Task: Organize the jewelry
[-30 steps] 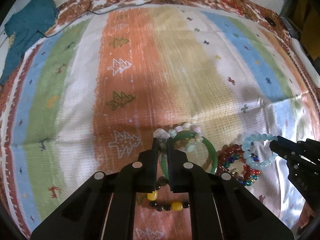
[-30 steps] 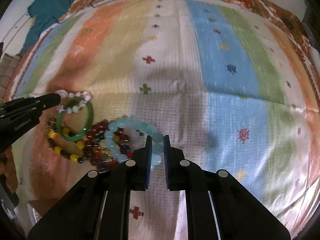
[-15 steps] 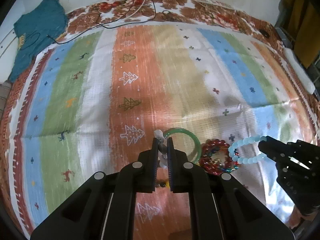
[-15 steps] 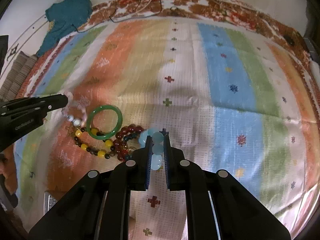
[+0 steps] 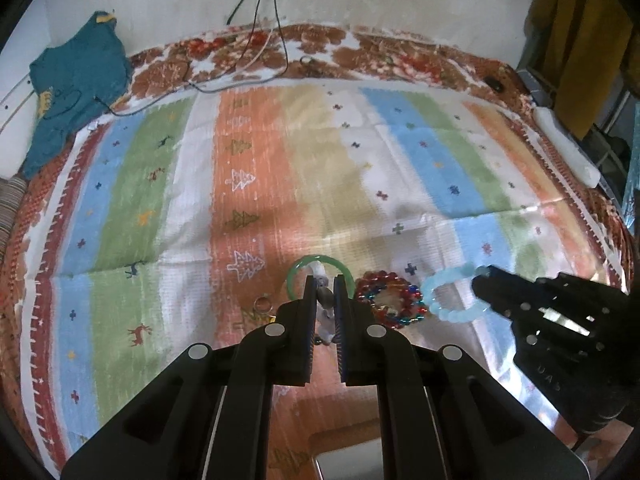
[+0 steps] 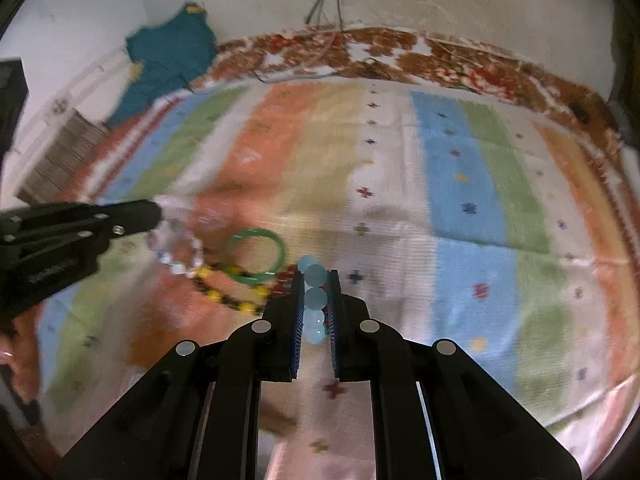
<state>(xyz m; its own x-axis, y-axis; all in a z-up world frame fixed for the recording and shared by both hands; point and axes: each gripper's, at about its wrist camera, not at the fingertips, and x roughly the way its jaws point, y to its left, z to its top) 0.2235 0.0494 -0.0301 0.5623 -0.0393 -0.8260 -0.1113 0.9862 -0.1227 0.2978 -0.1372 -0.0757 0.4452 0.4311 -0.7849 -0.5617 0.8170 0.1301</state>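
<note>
My left gripper (image 5: 324, 286) is shut on a pale pink-and-white bead bracelet (image 6: 176, 242) and holds it in the air; it hangs from the tips (image 6: 154, 210) in the right wrist view. My right gripper (image 6: 316, 280) is shut on a light blue bead bracelet (image 5: 448, 296), also lifted. On the striped blanket (image 5: 256, 168) lie a green bangle (image 6: 256, 256), a red-and-blue bead bracelet (image 5: 390, 300) and a yellow-and-brown bead bracelet (image 6: 232, 288). A small ring (image 5: 262, 303) lies left of the bangle.
A teal garment (image 5: 76, 88) lies at the blanket's far left corner. Cables (image 5: 256, 40) run over the far edge from the wall. A white object (image 5: 564, 148) lies along the right edge. A grey box edge (image 5: 352, 460) shows below my left gripper.
Both grippers have risen from the blanket, each lifting its bracelet off the pile. The pile looks smaller and farther below.
</note>
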